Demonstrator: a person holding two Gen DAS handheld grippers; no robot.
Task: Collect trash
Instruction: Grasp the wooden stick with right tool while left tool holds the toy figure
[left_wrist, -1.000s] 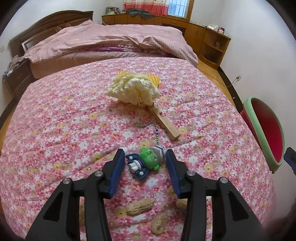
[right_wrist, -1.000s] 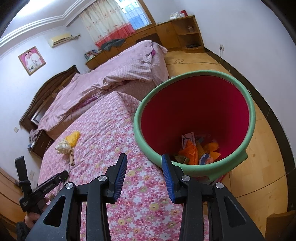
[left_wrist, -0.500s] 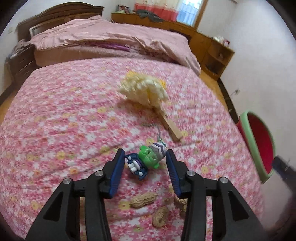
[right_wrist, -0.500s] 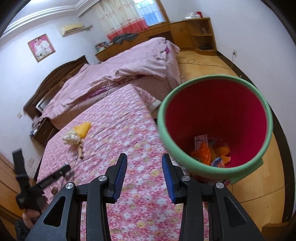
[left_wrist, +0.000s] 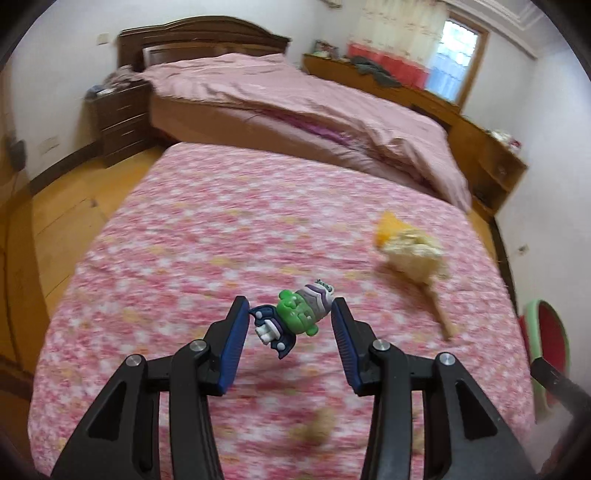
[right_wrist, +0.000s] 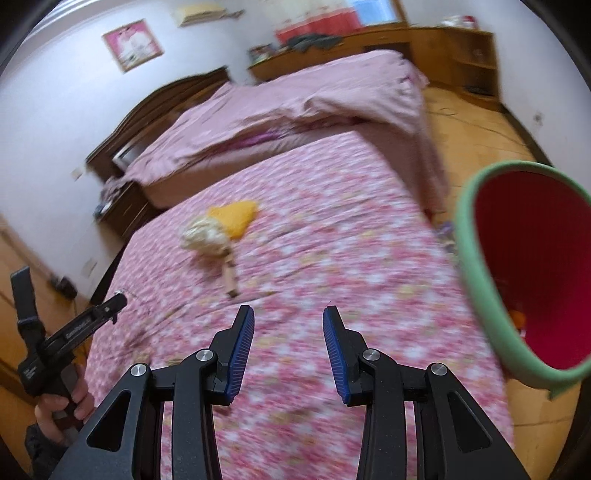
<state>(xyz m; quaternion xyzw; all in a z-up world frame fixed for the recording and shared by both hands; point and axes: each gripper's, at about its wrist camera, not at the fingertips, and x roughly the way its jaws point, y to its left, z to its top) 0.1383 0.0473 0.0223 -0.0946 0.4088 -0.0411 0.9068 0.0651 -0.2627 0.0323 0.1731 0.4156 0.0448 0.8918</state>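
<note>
Trash for this task seems to be the small things on the flowered bed cover (left_wrist: 207, 236): a blurred brownish piece (left_wrist: 314, 430) near the lower edge of the left wrist view, maybe a peanut shell, and a crumpled pale wad on a wooden stick (right_wrist: 210, 236) with a yellow piece (right_wrist: 234, 218) touching it.

The left gripper (left_wrist: 290, 321) is clamped at middle width on a green toy figure (left_wrist: 299, 317). The figure lies slantwise between the pads, caught only by its two ends. The right gripper (right_wrist: 288, 332) stands partly open with nothing in it, over the cover.

The risk I see is in this grip. The figure is rounded and held at its tips, so it can turn or slip out during a quick swing and fall on the cover or on the floor. The red bin with the green rim (right_wrist: 480, 288) stands beside the bed, well apart from the left gripper, so the way is long. The figure also looks like a toy and not like trash, so it may go to the wrong place.

White letters are on the side of the left gripper in the right wrist view, and a small mark is on the top of the figure. Both are too blurred to read.
</note>
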